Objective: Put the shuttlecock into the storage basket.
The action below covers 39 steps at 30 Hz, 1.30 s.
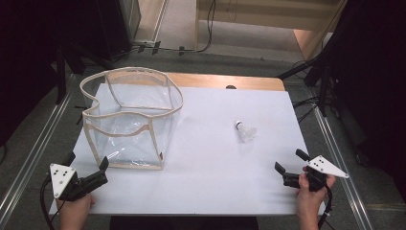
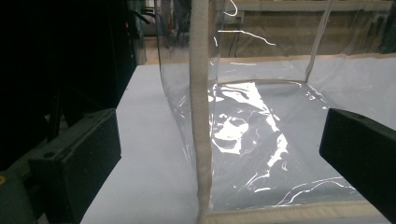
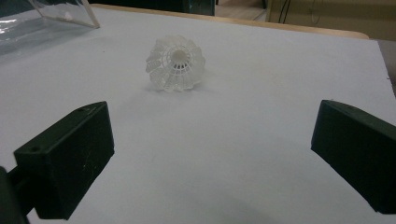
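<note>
A clear bag (image 1: 131, 117) with cream trim stood open on the left part of the white counter (image 1: 210, 158), its mouth facing up and its sides slightly slumped. A white shuttlecock (image 1: 246, 131) lay on its side on the right part of the counter, well apart from the bag, with its dark-banded cork end pointing toward the far left and its skirt toward the near right.

The left tool (image 1: 86, 168) rested at the near left corner of the counter, held by the person's left hand (image 1: 74, 211), and pointed at the bag's near left corner. Its jaws stood apart with nothing between them. In the left gripper view the bag's cream corner seam (image 2: 201, 116) rose upright just ahead, between the lines of the two jaws but beyond their tips, and the bag's clear wall showed glare.

The right tool (image 1: 288, 166) sat near the right front edge of the counter in the person's right hand (image 1: 309, 196), aimed toward the shuttlecock. Its jaws were wide apart and held nothing. In the right gripper view the shuttlecock (image 3: 175, 63) lay ahead of the jaws, clear of both, with the open skirt facing the camera.
</note>
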{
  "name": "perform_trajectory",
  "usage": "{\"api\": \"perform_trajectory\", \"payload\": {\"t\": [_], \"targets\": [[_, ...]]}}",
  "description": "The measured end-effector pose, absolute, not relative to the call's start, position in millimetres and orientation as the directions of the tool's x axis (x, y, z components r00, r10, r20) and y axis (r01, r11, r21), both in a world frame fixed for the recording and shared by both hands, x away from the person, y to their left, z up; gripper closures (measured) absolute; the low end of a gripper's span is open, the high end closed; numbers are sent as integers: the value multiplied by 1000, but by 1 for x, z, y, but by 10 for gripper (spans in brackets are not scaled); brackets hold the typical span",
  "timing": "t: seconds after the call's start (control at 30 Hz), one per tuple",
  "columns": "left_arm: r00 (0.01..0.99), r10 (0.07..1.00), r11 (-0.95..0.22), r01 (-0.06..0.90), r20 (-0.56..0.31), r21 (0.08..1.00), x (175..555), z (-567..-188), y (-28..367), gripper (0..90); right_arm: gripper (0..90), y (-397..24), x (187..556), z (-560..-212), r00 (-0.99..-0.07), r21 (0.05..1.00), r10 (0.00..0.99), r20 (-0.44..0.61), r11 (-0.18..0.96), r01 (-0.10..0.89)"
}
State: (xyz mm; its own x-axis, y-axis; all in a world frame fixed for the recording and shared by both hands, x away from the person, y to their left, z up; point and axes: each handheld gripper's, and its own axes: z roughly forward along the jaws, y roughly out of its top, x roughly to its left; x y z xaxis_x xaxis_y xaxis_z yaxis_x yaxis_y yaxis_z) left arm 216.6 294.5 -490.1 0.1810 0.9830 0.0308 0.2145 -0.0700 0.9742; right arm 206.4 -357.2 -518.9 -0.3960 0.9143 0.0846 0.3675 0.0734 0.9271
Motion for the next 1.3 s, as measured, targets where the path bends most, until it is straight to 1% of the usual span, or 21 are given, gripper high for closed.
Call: {"api": "perform_trajectory", "payload": {"t": [0.1, 0.27, 0.47, 0.6, 0.63, 0.67, 0.73, 0.77, 0.8, 0.87, 0.9, 0.93, 0.97, 1.0, 1.07, 1.1, 1.13, 1.2, 1.3], "targets": [[177, 984, -68, 211, 30, 975, 216, -490, 294, 0, 0, -358, 206, -517, -395, 924, 914, 95, 66, 376], [175, 984, -63, 212, 25, 975, 216, -490, 295, 0, 0, -360, 205, -510, -419, 919, 898, 132, 47, 392], [175, 984, -67, 206, 30, 976, 215, -490, 295, 0, 0, -355, 209, -499, -420, 913, 901, 109, 77, 401], [176, 984, -68, 205, 31, 976, 215, -490, 295, 0, 0, -352, 216, -488, -434, 899, 891, 134, 74, 431], [176, 984, -68, 206, 31, 976, 215, -490, 295, 0, 65, -351, 218, -486, -437, 898, 890, 132, 80, 433], [175, 984, -68, 207, 32, 976, 215, -490, 295, 0, 253, -347, 222, -482, -417, 899, 900, 126, 74, 432], [175, 984, -68, 208, 31, 976, 215, -490, 295, 0, 250, -346, 224, -480, -430, 897, 892, 136, 73, 435], [176, 984, -68, 206, 31, 976, 215, -490, 295, 0, 278, -344, 228, -479, -439, 896, 889, 133, 81, 436], [177, 984, -67, 204, 30, 977, 214, -490, 295, 0, 346, -341, 231, -478, -430, 891, 894, 126, 88, 445], [179, 983, -70, 202, 33, 977, 214, -490, 295, 0, 428, -338, 237, -477, -436, 888, 891, 129, 92, 451], [179, 983, -71, 201, 35, 977, 214, -490, 295, 0, 489, -336, 241, -476, -437, 886, 890, 133, 90, 454], [179, 983, -73, 194, 38, 978, 213, -490, 295, 0, 573, -332, 249, -476, -431, 877, 894, 125, 104, 469], [180, 983, -69, 185, 35, 980, 213, -489, 296, 0, 573, -332, 249, -476, -431, 877, 894, 125, 104, 469], [182, 983, -61, 177, 28, 982, 212, -489, 296, 0, 612, -329, 253, -475, -434, 873, 893, 117, 116, 474], [182, 983, -58, 182, 24, 982, 213, -489, 297, 0, 730, -324, 259, -475, -444, 869, 890, 103, 137, 476], [184, 983, -61, 179, 27, 982, 213, -489, 296, 0, 810, -320, 266, -474, -465, 872, 880, 99, 149, 467], [184, 983, -61, 179, 27, 982, 213, -489, 296, 0, 810, -320, 266, -474, -465, 872, 880, 99, 149, 467], [187, 982, -73, 182, 38, 981, 212, -489, 296, 0, 875, -315, 272, -472, -467, 865, 880, 83, 169, 473], [209, 977, -72, 184, 32, 980, 213, -489, 297, 0, 877, -311, 282, -471, -478, 857, 874, 88, 179, 484]]}}
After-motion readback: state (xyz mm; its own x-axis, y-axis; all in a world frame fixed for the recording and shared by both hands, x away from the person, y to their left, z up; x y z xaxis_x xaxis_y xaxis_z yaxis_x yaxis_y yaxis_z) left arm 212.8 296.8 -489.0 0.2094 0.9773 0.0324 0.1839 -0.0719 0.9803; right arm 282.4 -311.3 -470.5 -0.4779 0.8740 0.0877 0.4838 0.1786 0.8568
